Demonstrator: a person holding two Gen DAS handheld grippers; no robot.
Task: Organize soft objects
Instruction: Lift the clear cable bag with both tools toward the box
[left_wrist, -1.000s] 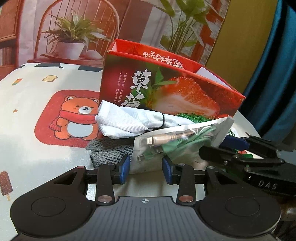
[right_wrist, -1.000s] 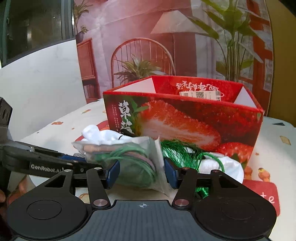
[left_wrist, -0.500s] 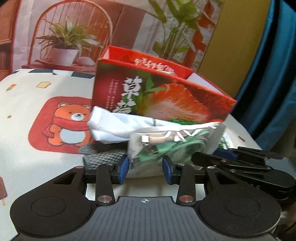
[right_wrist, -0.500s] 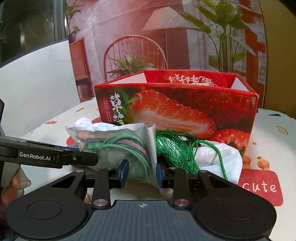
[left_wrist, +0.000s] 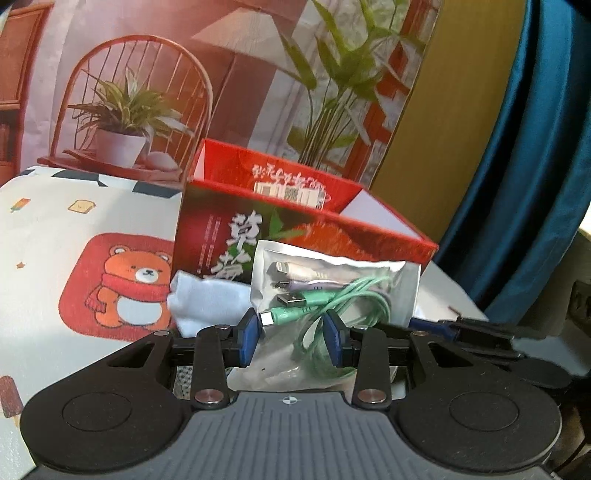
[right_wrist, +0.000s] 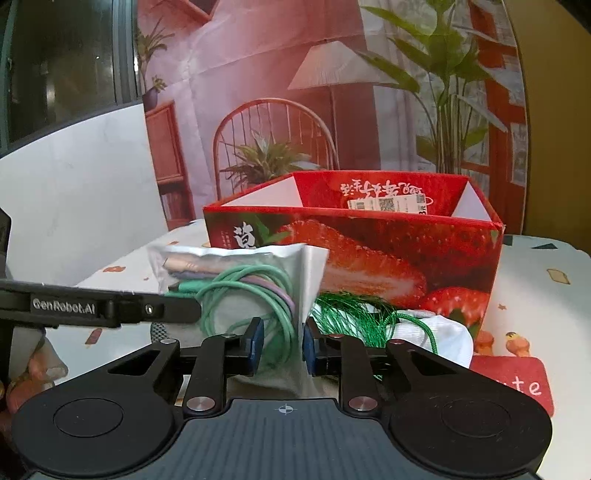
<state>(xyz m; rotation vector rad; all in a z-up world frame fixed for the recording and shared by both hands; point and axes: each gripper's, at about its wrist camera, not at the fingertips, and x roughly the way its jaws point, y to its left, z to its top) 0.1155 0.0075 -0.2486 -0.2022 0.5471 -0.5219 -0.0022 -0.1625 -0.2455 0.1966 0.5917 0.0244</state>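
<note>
Crinkling clear pouch (left_wrist: 334, 291) of coiled green cables (right_wrist: 255, 295)

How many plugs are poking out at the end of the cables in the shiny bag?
4 plugs show in the clear cable bag, stacked at its left: beige, purple, green USB, green with white tip. Others may be hidden.

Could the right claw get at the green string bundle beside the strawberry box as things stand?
Probably not right away. The right claw is closing on the cable pouch, so it is occupied. The green string bundle itself lies uncovered just right of that claw, before the strawberry box.
</note>
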